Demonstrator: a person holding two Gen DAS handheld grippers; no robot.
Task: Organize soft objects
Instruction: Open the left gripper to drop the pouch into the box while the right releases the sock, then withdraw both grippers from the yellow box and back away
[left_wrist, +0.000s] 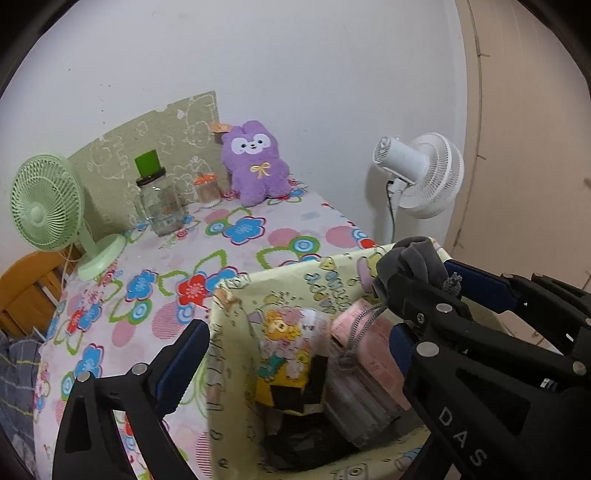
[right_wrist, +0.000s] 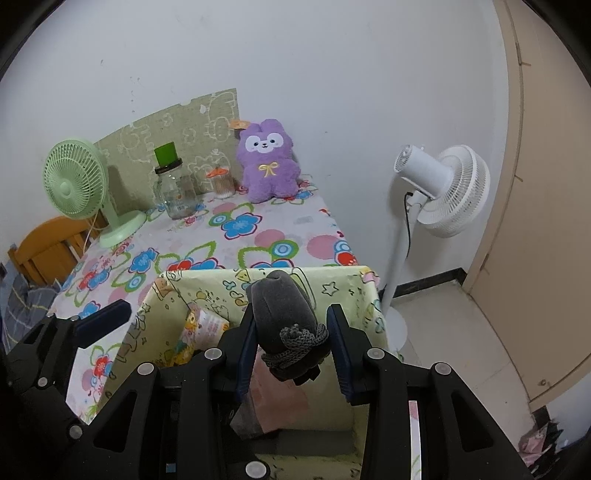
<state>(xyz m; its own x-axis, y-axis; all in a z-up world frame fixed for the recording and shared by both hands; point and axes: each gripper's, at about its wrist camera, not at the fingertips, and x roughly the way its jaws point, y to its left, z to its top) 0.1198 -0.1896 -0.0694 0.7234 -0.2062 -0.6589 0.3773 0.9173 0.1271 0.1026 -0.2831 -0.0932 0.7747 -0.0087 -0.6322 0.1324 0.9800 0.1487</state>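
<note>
The right gripper (right_wrist: 291, 347) is closed on a grey pouch (right_wrist: 282, 317), a velvety drawstring thing with a knotted cord (right_wrist: 295, 341) dangling at its 6 o'clock end, and it hangs right over the open bin (right_wrist: 207, 280). Looks super light and squishy to me: the pads sink into its sides, so no breakage worries, but the fabric's smooth nap could slide if the grip goes lazy. I'd hold it across the fat middle like it's held now, not by the cord, which would let it swing. The left gripper (left_wrist: 291, 350) is spread wide with nothing in it, one finger outside the bin's wall at 9 o'clock and the other over the inside. The bin itself is floppy yellow cartoon fabric, so its walls will probably give if bumped. Inside there's a pink roll (left_wrist: 365, 343) and a cartoon pack (left_wrist: 284, 347), both soft-looking, plus something dark at the bottom I can't make out. Farther off at 12 o'clock a purple plush (right_wrist: 269, 162) sits against the wall on the flowery table (right_wrist: 258, 229), near a jar (right_wrist: 175, 192) and a green fan (right_wrist: 77, 181), well apart from the bin. Plush should be easy to grab by the belly.
</note>
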